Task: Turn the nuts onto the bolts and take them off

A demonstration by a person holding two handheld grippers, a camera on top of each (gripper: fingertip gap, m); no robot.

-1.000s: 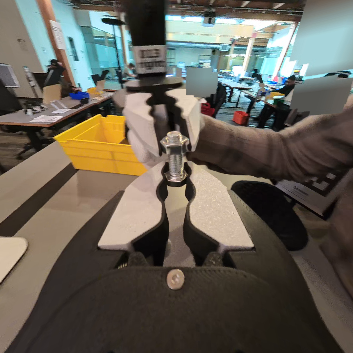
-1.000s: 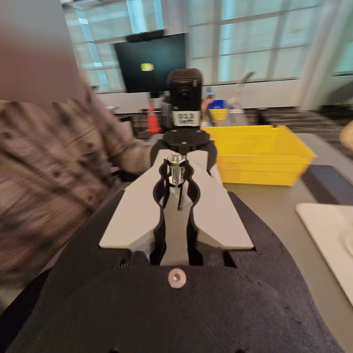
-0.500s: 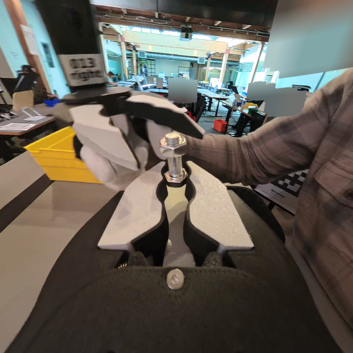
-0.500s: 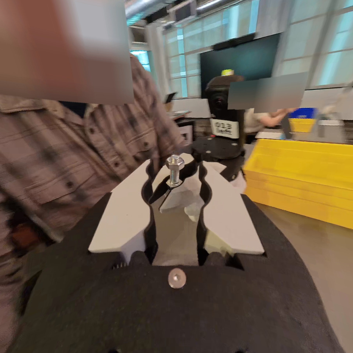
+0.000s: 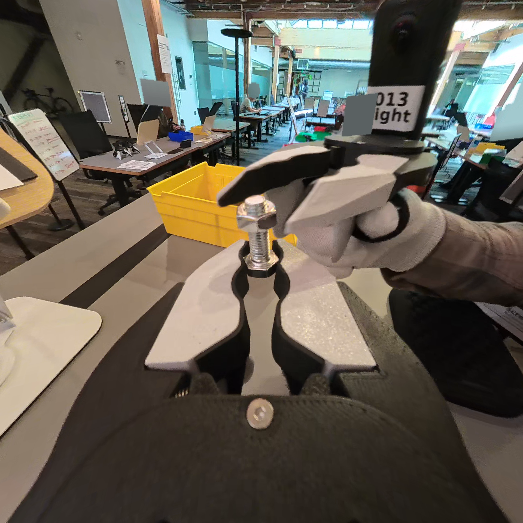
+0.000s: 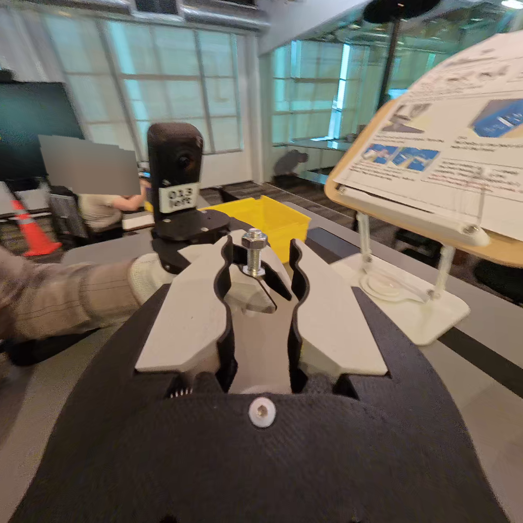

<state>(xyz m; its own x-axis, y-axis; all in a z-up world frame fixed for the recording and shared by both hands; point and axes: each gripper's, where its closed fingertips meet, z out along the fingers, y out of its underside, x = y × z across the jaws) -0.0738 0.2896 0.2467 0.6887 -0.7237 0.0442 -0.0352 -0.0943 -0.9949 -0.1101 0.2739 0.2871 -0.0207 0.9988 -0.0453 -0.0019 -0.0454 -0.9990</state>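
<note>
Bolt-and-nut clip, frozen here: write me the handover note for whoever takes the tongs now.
Left tongs: shut on the bolt at its head, holding it upright above the grey table.
Right tongs: open, jaws on either side of the nut and not clamped on it.
Nut sits near the bolt's top end, with bare thread below it.
Yellow bin stands behind.
Whether the nut is going on or coming off cannot be told from this frame.
Left to do: close the right tongs on the nut and continue turning.

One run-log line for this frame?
left gripper: shut on bolt head | nut: near tip | right gripper: open, beside nut
</note>
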